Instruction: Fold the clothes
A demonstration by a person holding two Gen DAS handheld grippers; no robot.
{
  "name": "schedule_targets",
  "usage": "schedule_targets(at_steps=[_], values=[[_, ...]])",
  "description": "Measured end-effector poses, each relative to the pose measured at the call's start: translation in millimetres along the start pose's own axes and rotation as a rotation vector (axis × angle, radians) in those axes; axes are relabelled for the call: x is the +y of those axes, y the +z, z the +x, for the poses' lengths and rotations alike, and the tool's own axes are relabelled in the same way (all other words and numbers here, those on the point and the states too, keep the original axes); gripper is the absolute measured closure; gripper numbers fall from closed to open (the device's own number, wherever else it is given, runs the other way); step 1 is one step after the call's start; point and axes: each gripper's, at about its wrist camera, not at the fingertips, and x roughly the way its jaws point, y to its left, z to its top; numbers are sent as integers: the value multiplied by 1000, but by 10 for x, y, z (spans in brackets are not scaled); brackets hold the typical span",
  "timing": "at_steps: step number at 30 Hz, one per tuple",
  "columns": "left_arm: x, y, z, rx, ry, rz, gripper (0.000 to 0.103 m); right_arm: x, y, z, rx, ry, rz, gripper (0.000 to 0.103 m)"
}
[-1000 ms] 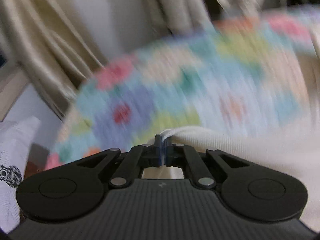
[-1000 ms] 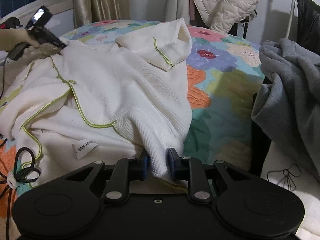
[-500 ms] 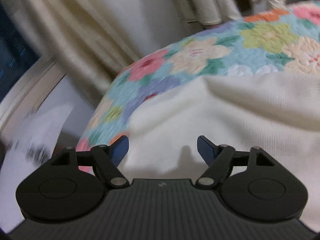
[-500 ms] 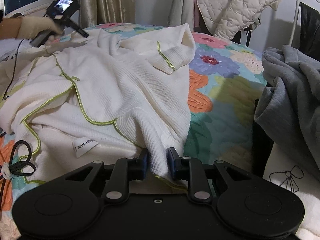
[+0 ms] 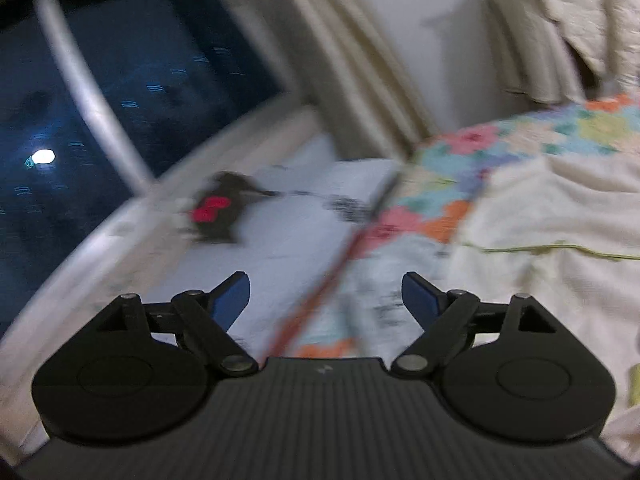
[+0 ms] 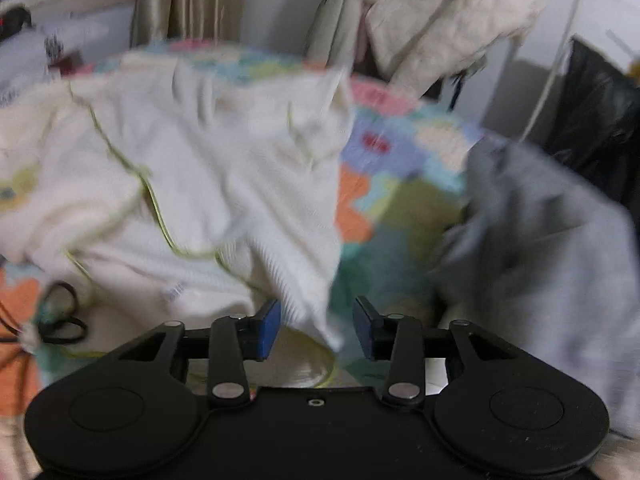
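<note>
A cream knit garment with green piping (image 6: 224, 184) lies rumpled on a floral quilt (image 6: 384, 200); in the left wrist view the same cream garment (image 5: 552, 216) is at the right. My left gripper (image 5: 326, 292) hangs over the bed's left edge, its jaws still opening, wide apart and empty. My right gripper (image 6: 316, 324) is at the near hem, jaws opening. A fold of the hem still droops between the blue pads (image 6: 268, 326), which no longer press on it.
A grey sweatshirt (image 6: 552, 248) is heaped at the right of the bed. A white pillow with a black and red print (image 5: 224, 208) lies by a dark window (image 5: 132, 92). Curtains (image 6: 184, 0) and a quilted jacket (image 6: 448, 8) hang behind. A black cord (image 6: 64, 316) lies at left.
My left gripper let go of the cream fabric, opened wide and swung left and up toward the window. My right gripper rose a little and its jaws parted from the hem.
</note>
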Motion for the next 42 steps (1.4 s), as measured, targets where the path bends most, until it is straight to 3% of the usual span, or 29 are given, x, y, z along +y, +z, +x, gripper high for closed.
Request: schedule_targets(at_steps=[4, 8, 11, 13, 15, 16, 17, 20, 21, 23, 26, 29, 31, 32, 33, 34, 37, 38, 39, 42], values=[[501, 56, -320, -43, 157, 78, 19, -40, 180, -798, -114, 111, 79, 52], [959, 71, -349, 89, 109, 115, 12, -185, 351, -1445, -183, 358, 197, 48], [983, -111, -157, 247, -113, 171, 6, -218, 419, -1764, -182, 578, 227, 43], [797, -344, -64, 233, -297, 72, 9, -186, 421, -1855, -158, 695, 211, 33], [450, -669, 3, 181, -552, -84, 14, -46, 376, -1798, -119, 756, 166, 21], [204, -842, 39, 153, -653, -128, 20, 49, 324, -1686, -100, 765, 159, 21], [-70, -994, 47, 135, -704, -121, 25, 165, 259, -1538, -80, 775, 169, 21], [-895, -1385, -15, 99, -812, 0, 28, 505, -84, -902, -54, 774, 243, 28], [-1090, -1469, -75, 74, -844, 63, 28, 631, -211, -710, -37, 723, 226, 37], [-1378, -1604, -251, 11, -883, 181, 28, 880, -431, -411, -16, 608, 138, 53], [-1698, -1617, -307, -10, -861, 273, 25, 1164, -535, -119, -28, 557, -12, 58], [-1817, -1553, -145, 41, -818, 195, 17, 1365, -495, 34, -38, 482, -102, 59], [-1834, -1520, -38, 84, -847, 130, 21, 1394, -473, 103, -34, 435, -76, 58], [-1827, -1501, -11, 93, -875, 114, 46, 1404, -465, 136, -31, 413, -60, 58], [-1824, -1468, 15, 100, -915, 106, 64, 1432, -470, 164, -34, 401, -60, 58], [-1846, -1404, 59, 122, -935, 103, 93, 1469, -482, 189, -39, 393, -67, 54], [-1807, -1059, 125, 148, -970, 4, 96, 1626, -472, 299, -68, 361, -146, 53], [-1733, -911, 157, 142, -1000, -63, 96, 1655, -442, 328, -73, 367, -177, 59], [-1650, -760, 193, 139, -1028, -128, 96, 1623, -355, 361, -64, 414, -190, 96], [-1481, -372, 415, 156, -1054, -291, 95, 1237, -12, 366, -96, 559, -92, 95]])
